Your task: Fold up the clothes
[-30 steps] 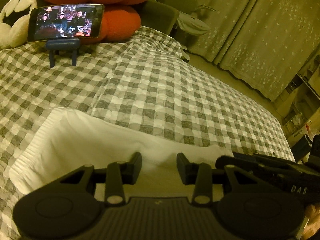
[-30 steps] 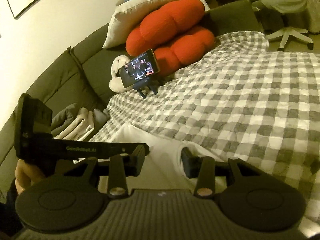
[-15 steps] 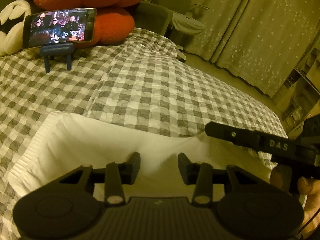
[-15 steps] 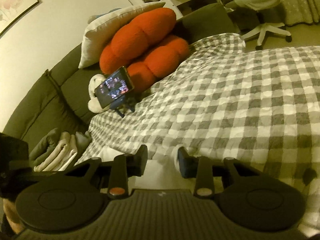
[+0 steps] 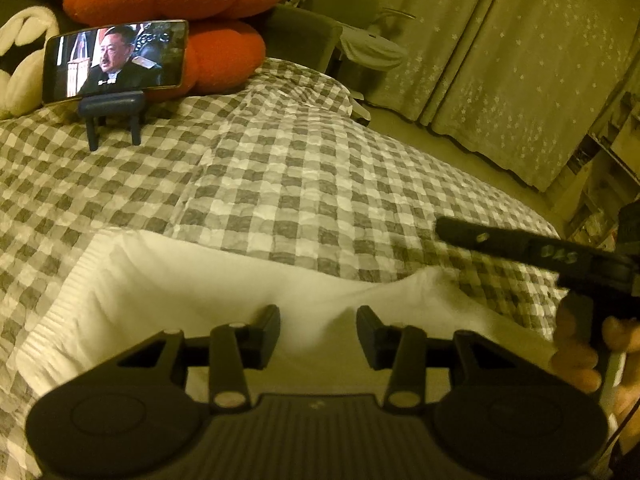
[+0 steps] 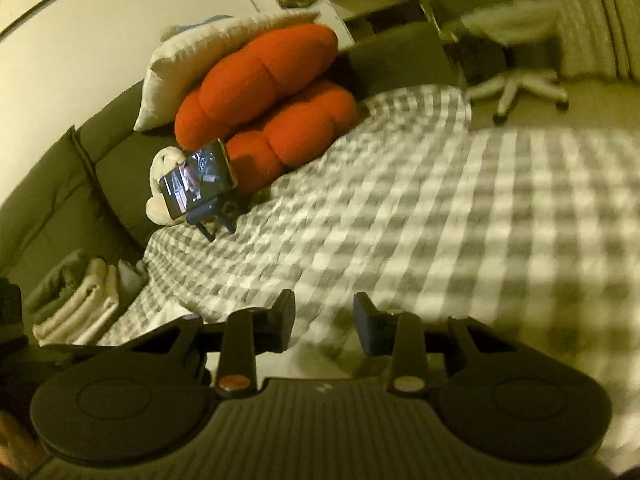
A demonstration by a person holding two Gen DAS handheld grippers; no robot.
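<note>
white garment [image 5: 224, 296] lies on the checkered blanket [image 5: 304, 184]; left gripper [image 5: 318, 330] and right gripper [image 6: 323, 322] fingers spread, empty.

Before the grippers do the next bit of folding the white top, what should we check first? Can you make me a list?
1. Left gripper open and empty: ok, there is a gap between its fingers and nothing in it.
2. Right gripper open and empty: ok, nothing is between its fingers.
3. White top lying flat on the checked blanket: ok on the left, but its right end is humped up.
4. Right gripper lined up with the top: cannot tell, its picture is blurred and shows almost no white cloth.
5. Phone on its stand out of the way: ok, it is far up the bed.
6. Folded pile out of the way: ok, off to the side.
</note>
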